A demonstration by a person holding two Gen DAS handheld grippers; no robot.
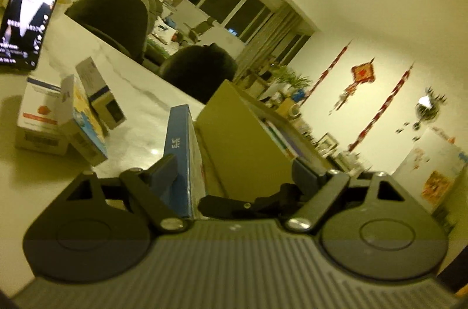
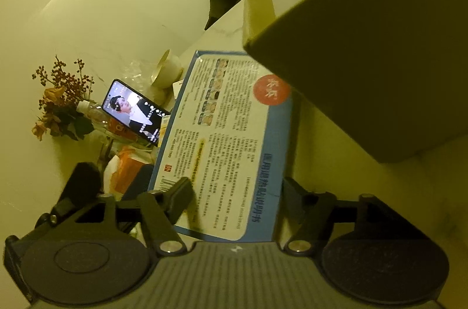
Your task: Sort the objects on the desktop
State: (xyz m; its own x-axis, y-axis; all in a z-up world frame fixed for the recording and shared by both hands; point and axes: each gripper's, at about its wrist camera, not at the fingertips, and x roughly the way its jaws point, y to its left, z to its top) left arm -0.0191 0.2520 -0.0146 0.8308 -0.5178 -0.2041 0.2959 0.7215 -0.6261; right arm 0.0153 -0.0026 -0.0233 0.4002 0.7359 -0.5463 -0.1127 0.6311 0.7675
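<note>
blue-bordered box (image 2: 228,139), white marbled table (image 1: 131,104)

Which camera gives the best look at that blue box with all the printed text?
The right wrist view: the blue box shows its whole printed face there, lying between the open right gripper fingers. The left wrist view catches the blue box edge-on, just a narrow blue side by the cardboard box.
</note>
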